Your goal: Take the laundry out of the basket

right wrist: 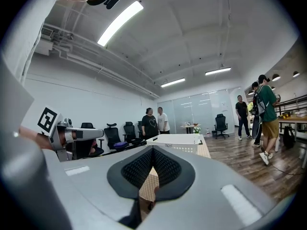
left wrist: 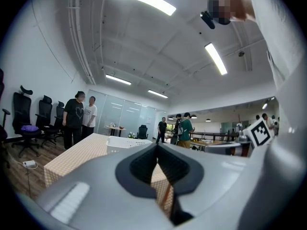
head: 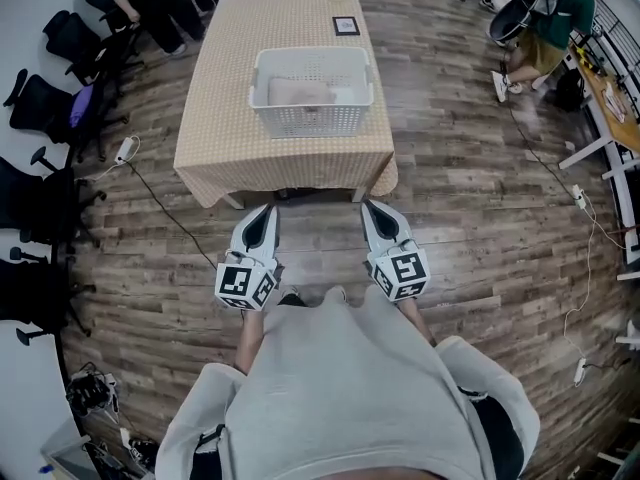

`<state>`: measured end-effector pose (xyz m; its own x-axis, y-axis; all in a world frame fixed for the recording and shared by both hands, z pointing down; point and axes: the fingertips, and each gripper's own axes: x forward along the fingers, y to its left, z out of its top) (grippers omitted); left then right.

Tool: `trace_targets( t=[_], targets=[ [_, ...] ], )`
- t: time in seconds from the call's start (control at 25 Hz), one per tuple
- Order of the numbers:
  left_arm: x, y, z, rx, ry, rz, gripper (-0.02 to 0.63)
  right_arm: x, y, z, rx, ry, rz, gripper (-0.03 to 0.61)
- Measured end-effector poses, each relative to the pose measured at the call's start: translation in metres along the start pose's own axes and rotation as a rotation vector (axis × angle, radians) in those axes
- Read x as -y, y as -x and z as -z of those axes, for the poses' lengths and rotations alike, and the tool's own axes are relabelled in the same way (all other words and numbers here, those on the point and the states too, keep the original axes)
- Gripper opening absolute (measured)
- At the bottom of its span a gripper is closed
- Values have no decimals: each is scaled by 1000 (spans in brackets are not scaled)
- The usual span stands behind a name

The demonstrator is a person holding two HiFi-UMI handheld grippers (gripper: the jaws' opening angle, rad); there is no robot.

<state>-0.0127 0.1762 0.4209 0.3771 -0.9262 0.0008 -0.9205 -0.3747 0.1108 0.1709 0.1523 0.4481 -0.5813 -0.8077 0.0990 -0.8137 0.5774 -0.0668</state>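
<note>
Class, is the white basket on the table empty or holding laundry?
Holding laundry: a pale cloth lies inside the basket, toward its left in the head view.

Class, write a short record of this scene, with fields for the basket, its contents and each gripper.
Basket: white laundry basket, on the table, towards its near end
Contents: pale pink laundry, lying inside
Left gripper: jaws shut, empty, short of the table
Right gripper: jaws shut, empty, short of the table
Also on table: small frame, far end
</note>
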Motion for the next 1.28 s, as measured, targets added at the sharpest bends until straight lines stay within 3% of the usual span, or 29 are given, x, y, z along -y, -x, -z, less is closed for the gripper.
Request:
trace_targets(
  t=[0.6, 1.28],
  targets=[
    [20, -20, 6, 10, 8, -10, 11, 23, 0, 0, 18, -4, -23, -2],
    [-36, -90, 12, 27, 35, 6, 11, 45, -80, -4, 7, 30, -17, -2]
  ],
)
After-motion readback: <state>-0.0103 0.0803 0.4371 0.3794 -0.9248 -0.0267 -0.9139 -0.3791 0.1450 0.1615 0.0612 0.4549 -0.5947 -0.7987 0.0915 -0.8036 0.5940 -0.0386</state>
